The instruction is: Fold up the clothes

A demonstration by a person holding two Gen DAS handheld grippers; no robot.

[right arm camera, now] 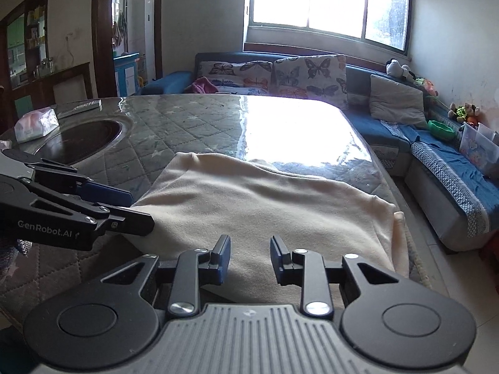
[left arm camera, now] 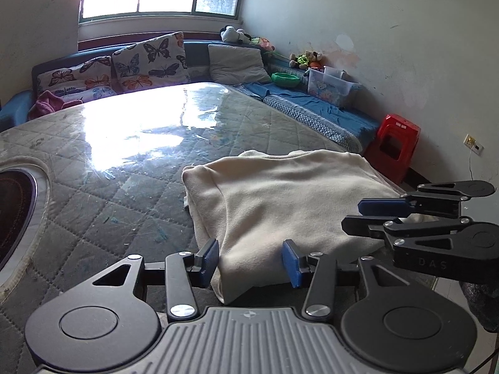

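Observation:
A cream garment [left arm camera: 280,199] lies folded flat on the quilted, plastic-covered table [left arm camera: 124,168], near its right front corner. My left gripper [left arm camera: 249,261] is open at the garment's near left corner, and the cloth edge lies between its blue pads [left arm camera: 209,257] without being clamped. From the right wrist view the same garment [right arm camera: 255,205] spreads ahead. My right gripper [right arm camera: 251,260] is open over its near edge. Each gripper shows in the other's view: the right gripper [left arm camera: 358,216] beside the cloth's right side, the left gripper [right arm camera: 131,205] at its left edge.
A dark round inset [right arm camera: 78,138] sits in the table at the left, with a tissue pack [right arm camera: 36,126] beyond it. A blue sofa [right arm camera: 436,168] with butterfly cushions [left arm camera: 149,59] wraps the far and right sides. A red stool [left arm camera: 394,143] stands off the table's right edge.

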